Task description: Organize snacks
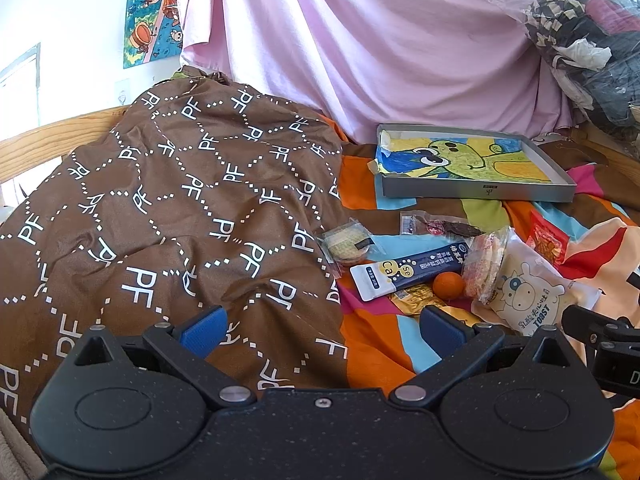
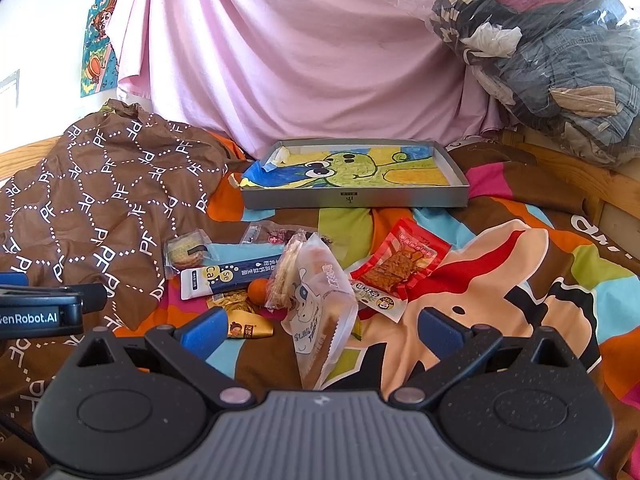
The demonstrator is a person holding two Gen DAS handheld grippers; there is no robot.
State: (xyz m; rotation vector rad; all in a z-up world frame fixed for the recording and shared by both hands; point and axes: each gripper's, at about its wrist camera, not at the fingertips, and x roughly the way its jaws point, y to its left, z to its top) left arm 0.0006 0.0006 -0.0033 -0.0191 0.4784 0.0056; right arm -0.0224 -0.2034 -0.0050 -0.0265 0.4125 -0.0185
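Both the left gripper and right gripper hang empty with fingers spread wide, the snack pile lying just beyond their tips and the one grey tray farther ahead. A grab could go wrong because the toast bag, blue stick and cracker pack overlap, so several may lift together. Counted: about eight packets, one orange fruit, one tray.

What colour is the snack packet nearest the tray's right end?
Red packet, clearest in the right wrist view.
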